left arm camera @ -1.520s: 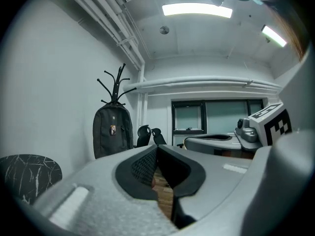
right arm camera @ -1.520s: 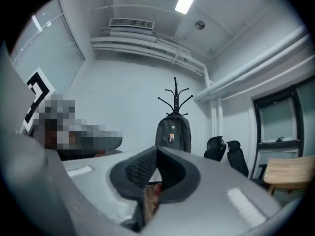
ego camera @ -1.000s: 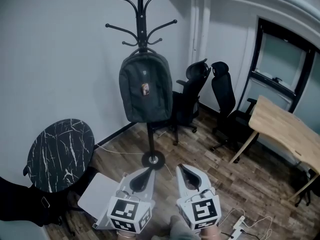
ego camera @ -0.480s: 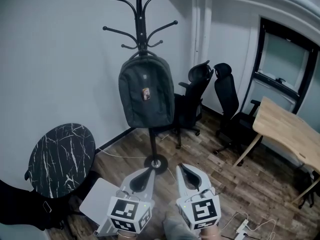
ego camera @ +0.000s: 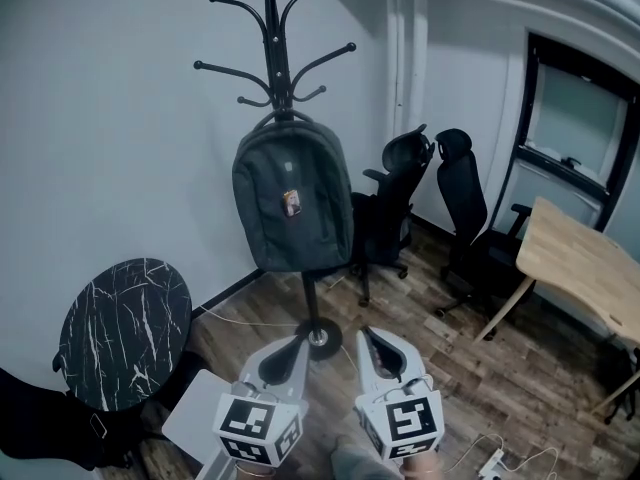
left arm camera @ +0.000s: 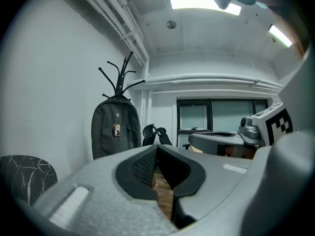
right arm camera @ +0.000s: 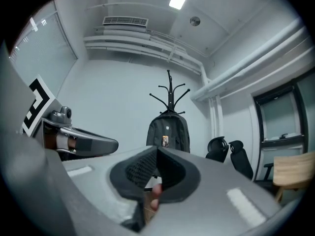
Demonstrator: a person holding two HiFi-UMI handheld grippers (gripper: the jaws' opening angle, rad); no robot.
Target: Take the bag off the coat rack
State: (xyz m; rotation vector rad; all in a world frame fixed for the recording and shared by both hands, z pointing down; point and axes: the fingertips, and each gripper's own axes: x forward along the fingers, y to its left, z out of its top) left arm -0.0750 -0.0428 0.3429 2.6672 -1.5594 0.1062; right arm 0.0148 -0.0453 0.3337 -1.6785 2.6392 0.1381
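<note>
A dark grey backpack [ego camera: 292,204] hangs by its top loop from a black coat rack [ego camera: 274,48] that stands against the white wall. The backpack [left arm camera: 115,129] also shows in the left gripper view, and the backpack [right arm camera: 168,132] sits dead centre in the right gripper view. My left gripper [ego camera: 297,344] and right gripper [ego camera: 366,338] are held side by side low in the head view, well short of the rack. Both are shut with nothing between their jaws.
A round black marble-look table [ego camera: 122,329] stands at the left, with a white board [ego camera: 198,414] on the floor beside it. Two black office chairs [ego camera: 432,208] stand behind the rack. A wooden desk [ego camera: 582,270] is at the right. The rack's round base [ego camera: 319,337] rests on the wood floor.
The view has closed in slightly on the rack; the backpack appears larger and a little lower-left. Both grippers keep their places side by side, still shut.
</note>
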